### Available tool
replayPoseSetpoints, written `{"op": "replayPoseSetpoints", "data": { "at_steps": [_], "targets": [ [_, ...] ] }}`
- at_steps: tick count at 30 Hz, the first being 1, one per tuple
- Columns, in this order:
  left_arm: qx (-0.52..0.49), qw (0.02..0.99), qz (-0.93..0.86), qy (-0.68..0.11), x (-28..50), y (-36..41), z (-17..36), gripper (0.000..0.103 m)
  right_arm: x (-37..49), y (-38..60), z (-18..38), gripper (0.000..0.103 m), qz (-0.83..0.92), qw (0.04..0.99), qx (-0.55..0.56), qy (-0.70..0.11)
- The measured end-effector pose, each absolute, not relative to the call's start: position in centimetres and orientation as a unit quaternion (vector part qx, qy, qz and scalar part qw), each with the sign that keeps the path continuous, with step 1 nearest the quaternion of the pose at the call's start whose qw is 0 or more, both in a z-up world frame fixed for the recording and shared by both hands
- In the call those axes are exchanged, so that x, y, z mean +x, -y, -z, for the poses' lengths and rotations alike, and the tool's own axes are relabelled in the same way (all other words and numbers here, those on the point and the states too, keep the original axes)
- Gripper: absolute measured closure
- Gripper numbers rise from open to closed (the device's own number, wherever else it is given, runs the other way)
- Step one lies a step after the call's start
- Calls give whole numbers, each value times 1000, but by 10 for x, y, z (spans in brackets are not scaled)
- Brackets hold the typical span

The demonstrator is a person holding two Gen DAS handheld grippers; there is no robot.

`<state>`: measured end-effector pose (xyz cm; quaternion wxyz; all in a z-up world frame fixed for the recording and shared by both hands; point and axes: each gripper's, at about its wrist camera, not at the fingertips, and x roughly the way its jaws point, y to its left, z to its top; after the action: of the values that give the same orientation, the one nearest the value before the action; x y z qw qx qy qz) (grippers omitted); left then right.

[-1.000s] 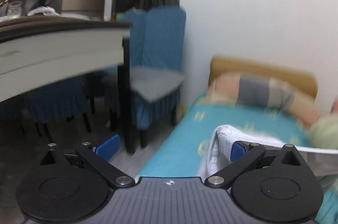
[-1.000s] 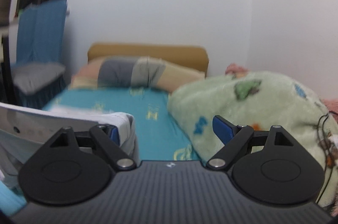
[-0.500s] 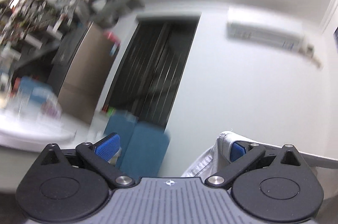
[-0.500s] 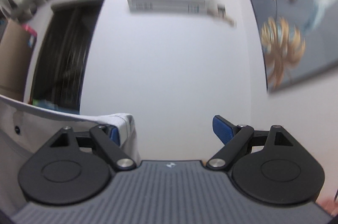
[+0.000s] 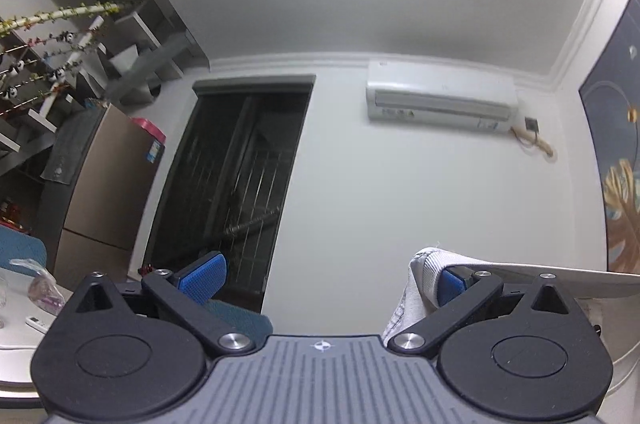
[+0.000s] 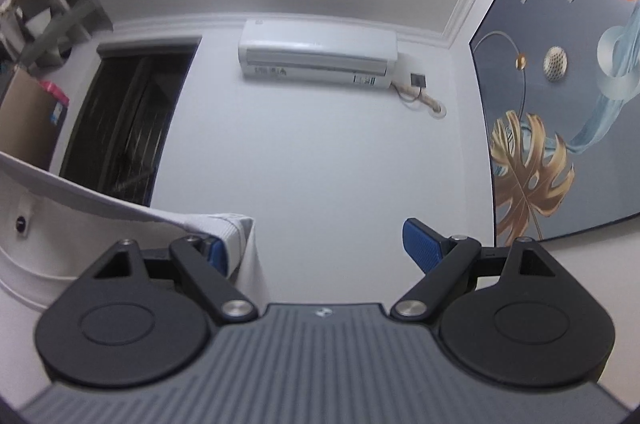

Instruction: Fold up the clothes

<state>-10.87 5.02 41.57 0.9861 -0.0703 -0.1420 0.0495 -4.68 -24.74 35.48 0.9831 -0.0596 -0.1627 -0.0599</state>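
Observation:
A white-grey garment (image 5: 418, 298) with a ribbed edge hangs over the right finger (image 5: 448, 284) of my left gripper (image 5: 326, 280). Its cloth stretches off to the right edge of the left wrist view. In the right wrist view the same garment (image 6: 80, 224) drapes over the left finger (image 6: 218, 256) of my right gripper (image 6: 320, 252) and spreads to the left, with a small dark button showing. Both grippers stand open with wide gaps, so the cloth is hooked over single fingers, not pinched. Both point up at the wall. The lower part of the garment is hidden.
An air conditioner (image 5: 440, 100) hangs on the white wall beside a dark doorway (image 5: 236, 184). A brown fridge (image 5: 104, 192) and a white table (image 5: 16, 328) with small items are at the left. A large painting (image 6: 560, 104) covers the right wall.
Both grippers have tilted upward from the bed and pillows to the wall and ceiling. The garment has stayed hooked over the same fingers and come up with them.

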Motion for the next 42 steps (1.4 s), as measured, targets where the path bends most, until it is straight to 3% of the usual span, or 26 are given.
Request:
{"op": "replayPoseSetpoints", "data": {
  "at_steps": [4,14,21,28,35,42],
  "targets": [
    [-72,992,-42,90,-22,-62,-357,0,13,252,-307,16,65,990,-68,107],
    [-6,997,-72,-38,261,-46,-176,0,279,253,-155,16,91,990,-80,-76],
    [-24,982,-107,-154,470,-53,14,0,463,248,-6,16,95,983,-84,-133],
    [-1,954,-108,-279,571,-66,171,0,564,238,121,16,54,964,-86,-246],
    [-12,901,0,-433,604,-71,215,1,610,242,161,16,-83,912,8,-401],
    [-18,914,12,-404,562,-74,182,0,552,240,118,17,-93,927,48,-361]
  ]
}}
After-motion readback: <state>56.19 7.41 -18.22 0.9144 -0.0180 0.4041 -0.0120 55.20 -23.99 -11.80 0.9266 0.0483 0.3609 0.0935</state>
